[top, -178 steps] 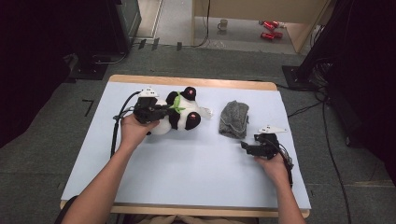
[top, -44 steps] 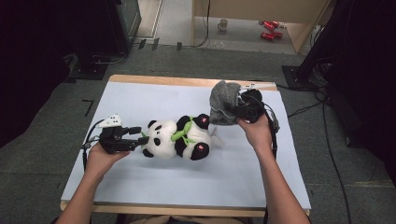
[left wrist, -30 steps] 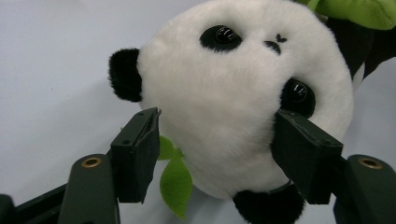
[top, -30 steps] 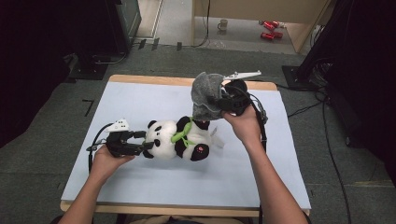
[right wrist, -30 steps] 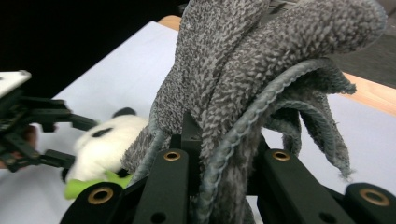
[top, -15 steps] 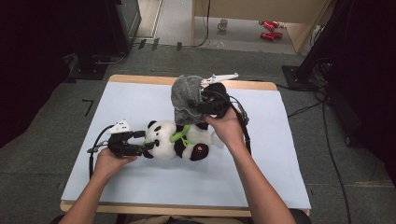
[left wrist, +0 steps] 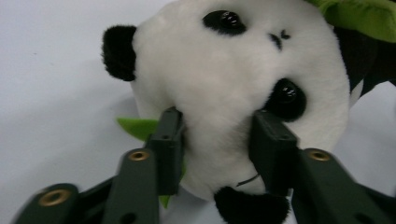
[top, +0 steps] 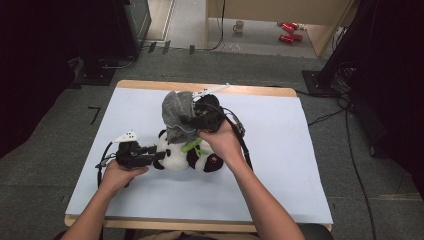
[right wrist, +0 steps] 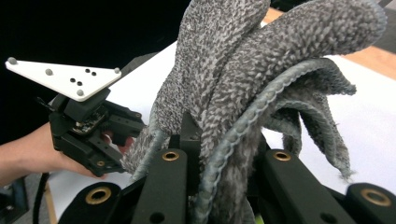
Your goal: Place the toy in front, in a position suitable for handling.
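Grey knitted cloth point(top: 176, 114) is hanging bunched in the right gripper point(top: 194, 120), jaws clamped tight on its folds, just above the plush panda point(top: 187, 156) lying on the white table point(top: 300, 165). Left gripper point(top: 152, 151) is squeezing the panda's head, jaws part-closed around it.

The panda toy point(top: 187, 155) lies on the table point(top: 280, 150) near its middle, head toward nine o'clock. The left gripper point(top: 150, 156) sits at the toy's nine o'clock, jaws on either side of the head. The cloth point(top: 177, 115) hangs over the toy at its twelve o'clock, pinched in the right gripper point(top: 192, 120), which lies at the cloth's three o'clock.
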`<action>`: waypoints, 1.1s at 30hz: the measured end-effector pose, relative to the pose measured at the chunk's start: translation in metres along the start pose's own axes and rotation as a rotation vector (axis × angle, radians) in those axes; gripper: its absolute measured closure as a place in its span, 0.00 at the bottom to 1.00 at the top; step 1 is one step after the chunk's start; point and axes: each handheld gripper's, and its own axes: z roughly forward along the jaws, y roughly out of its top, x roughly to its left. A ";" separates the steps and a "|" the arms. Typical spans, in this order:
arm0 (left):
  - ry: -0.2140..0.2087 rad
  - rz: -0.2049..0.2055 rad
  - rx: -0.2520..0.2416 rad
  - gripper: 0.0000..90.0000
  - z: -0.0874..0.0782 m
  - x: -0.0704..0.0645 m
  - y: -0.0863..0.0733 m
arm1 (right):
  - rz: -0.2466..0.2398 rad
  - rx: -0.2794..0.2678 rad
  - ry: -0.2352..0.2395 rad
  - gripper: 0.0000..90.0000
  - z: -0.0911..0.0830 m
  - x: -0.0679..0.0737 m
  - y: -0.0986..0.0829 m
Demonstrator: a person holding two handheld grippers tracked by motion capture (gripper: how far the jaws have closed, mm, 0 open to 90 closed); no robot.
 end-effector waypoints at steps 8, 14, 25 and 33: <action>0.063 0.088 0.010 0.86 -0.002 -0.014 0.007 | 0.023 0.058 0.021 0.87 0.035 0.006 0.008; 0.064 0.126 -0.029 0.88 -0.004 -0.025 0.013 | 0.037 0.087 0.054 0.87 0.056 0.014 0.010; 0.066 0.144 -0.003 0.88 0.000 -0.031 0.014 | 0.009 0.218 -0.035 0.88 0.072 0.006 -0.005; 0.081 0.115 0.037 0.88 0.003 -0.025 0.012 | 0.015 0.241 -0.087 0.88 0.061 -0.012 -0.012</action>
